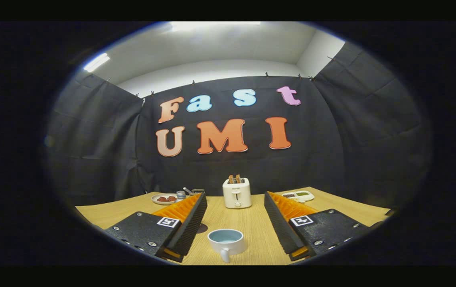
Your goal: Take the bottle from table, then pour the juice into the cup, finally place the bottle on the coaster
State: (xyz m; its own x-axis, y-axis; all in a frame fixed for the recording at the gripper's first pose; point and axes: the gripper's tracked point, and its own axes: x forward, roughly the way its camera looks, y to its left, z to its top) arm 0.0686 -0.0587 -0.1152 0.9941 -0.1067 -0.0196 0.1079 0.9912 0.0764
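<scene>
**Cup between the fingers, bottle out of sight**

Nearest you, the cup sits on the wooden table between the two fingers, its handle turned toward the camera and its pale inside empty as far as you can see. Your gripper is spread wide and grips nothing; the fingers flank the cup without touching it, which reads as a start pose rather than a pour.

A small dark patch peeks out beside the left finger. It may be the coaster, but the finger covers most of it, so you cannot be sure. You have no bottle to aim at from here.

Beyond the fingers stand a white toaster with bread in it, a plate to its left and a tray to its right; their contents are too small to name.
</scene>
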